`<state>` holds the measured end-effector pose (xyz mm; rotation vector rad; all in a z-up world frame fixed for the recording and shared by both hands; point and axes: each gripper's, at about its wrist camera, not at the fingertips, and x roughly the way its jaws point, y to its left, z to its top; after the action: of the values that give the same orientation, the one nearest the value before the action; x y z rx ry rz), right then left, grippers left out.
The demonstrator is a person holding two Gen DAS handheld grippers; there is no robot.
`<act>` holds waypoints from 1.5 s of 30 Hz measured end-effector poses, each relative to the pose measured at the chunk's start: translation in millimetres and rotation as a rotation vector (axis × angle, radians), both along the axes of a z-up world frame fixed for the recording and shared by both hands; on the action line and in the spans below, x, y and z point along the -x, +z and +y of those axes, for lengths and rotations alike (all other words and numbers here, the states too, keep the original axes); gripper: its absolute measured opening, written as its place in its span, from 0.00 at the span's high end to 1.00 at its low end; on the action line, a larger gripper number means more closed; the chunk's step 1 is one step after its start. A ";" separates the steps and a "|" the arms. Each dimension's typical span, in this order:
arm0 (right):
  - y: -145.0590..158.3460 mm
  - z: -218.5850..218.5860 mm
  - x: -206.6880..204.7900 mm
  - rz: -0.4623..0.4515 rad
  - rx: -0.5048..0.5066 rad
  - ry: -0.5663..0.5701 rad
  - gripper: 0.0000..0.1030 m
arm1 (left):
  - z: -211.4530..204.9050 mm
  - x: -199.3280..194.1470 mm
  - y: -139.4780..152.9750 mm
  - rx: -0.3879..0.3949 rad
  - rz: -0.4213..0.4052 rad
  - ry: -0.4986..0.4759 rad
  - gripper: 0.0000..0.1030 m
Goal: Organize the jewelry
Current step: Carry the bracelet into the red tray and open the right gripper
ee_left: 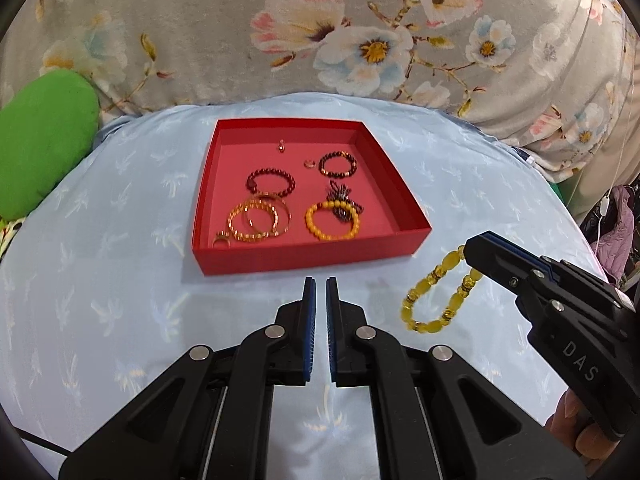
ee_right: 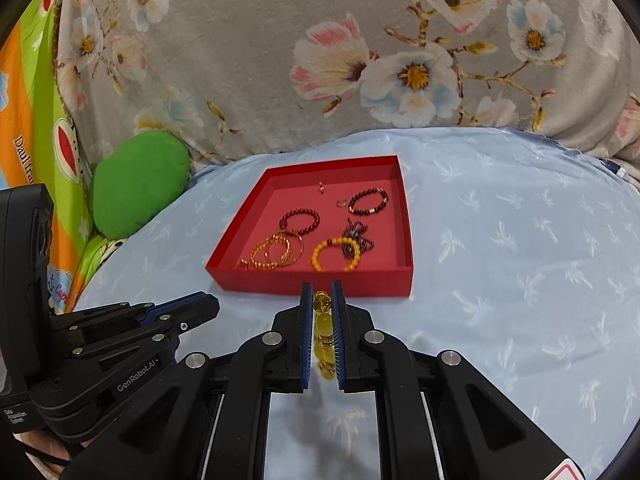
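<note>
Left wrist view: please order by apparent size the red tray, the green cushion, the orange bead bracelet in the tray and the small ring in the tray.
1. red tray
2. green cushion, partly cut off at the edge, so only its visible part counts
3. orange bead bracelet
4. small ring

Ahead of me, a pale blue bedsheet (ee_left: 120,200) printed with small white palm trees covers the bed. At twelve o'clock rises a grey blanket (ee_left: 208,32) with large pink, white and blue flowers. At ten o'clock a green cushion (ee_left: 44,140) rests against it; beyond that hangs a bright cartoon-printed cloth (ee_right: 36,128). At three o'clock, purple clothing (ee_left: 622,232) is heaped.
</note>
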<state>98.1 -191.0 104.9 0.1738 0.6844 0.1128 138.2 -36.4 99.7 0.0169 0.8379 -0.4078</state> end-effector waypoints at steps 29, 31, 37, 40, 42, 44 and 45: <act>-11.4 -6.8 -191.7 0.056 0.025 -0.011 0.90 | -24.5 -160.2 -12.2 -0.056 0.009 0.072 0.95; -21.9 -9.0 -198.0 0.082 0.022 -0.013 0.90 | -27.6 -164.9 -20.1 -0.075 0.018 0.079 0.95; -36.1 -16.4 -202.1 0.099 0.028 -0.026 0.90 | -34.4 -174.5 -41.1 -0.097 0.052 0.089 0.94; -33.9 -20.3 -198.4 0.084 0.012 -0.031 0.88 | -38.2 -173.2 -43.1 -0.108 0.043 0.086 0.90; -32.7 -21.2 -195.6 0.080 0.004 -0.031 0.84 | -39.9 -171.2 -42.5 -0.109 0.038 0.091 0.70; -31.1 -21.1 -189.3 0.072 -0.008 -0.031 0.76 | -41.1 -166.8 -40.2 -0.113 0.016 0.102 0.60; -30.2 -20.6 -186.3 0.068 -0.012 -0.029 0.71 | -42.1 -164.1 -38.8 -0.115 0.007 0.101 0.56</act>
<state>284.4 -211.5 74.7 0.1994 0.7491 0.0830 302.3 -78.5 60.9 0.0793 0.8641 -0.2647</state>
